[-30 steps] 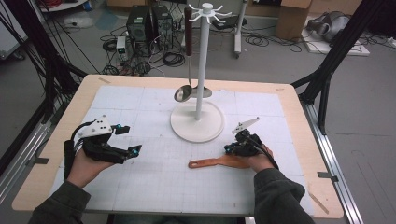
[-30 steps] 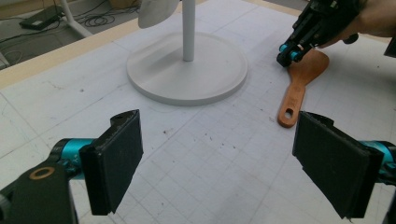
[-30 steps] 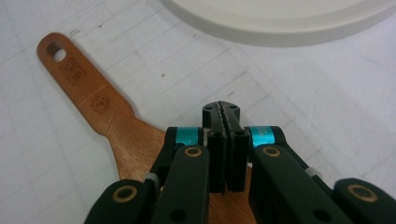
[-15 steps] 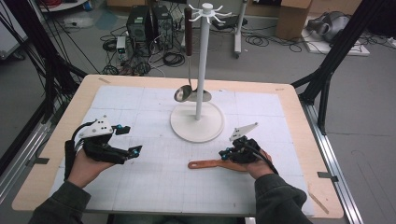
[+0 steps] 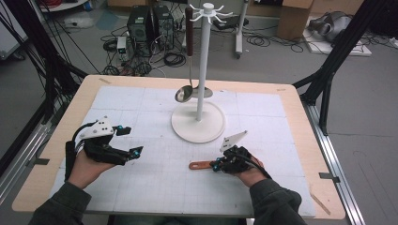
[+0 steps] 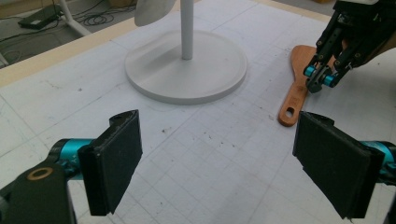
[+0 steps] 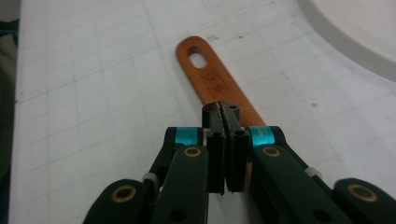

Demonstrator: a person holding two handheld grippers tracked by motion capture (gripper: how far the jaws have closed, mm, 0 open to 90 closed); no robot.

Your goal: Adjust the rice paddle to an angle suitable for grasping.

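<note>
A wooden spatula point(image 5: 199, 165) lies flat on the white gridded mat, its handle hole pointing left. My right gripper point(image 5: 215, 165) hangs just over the handle, jaws shut against each other with nothing between them; in the right gripper view the handle point(image 7: 208, 70) runs out from under the closed tips point(image 7: 221, 114). My left gripper point(image 5: 130, 139) rests at the mat's left, jaws wide open and holding nothing point(image 6: 219, 163). Its view looks across at the spatula point(image 6: 292, 95) and the right gripper point(image 6: 320, 81).
A white stand with a round base point(image 5: 198, 123) and hooked top rises at the mat's middle back. A metal ladle point(image 5: 184, 93) hangs from it, bowl low beside the pole. The wooden table edge point(image 5: 300, 117) frames the mat; cables and boxes lie on the floor beyond.
My right hand has slid left and slightly nearer along the spatula, jaws staying shut. The spatula and the left hand have kept their places.
</note>
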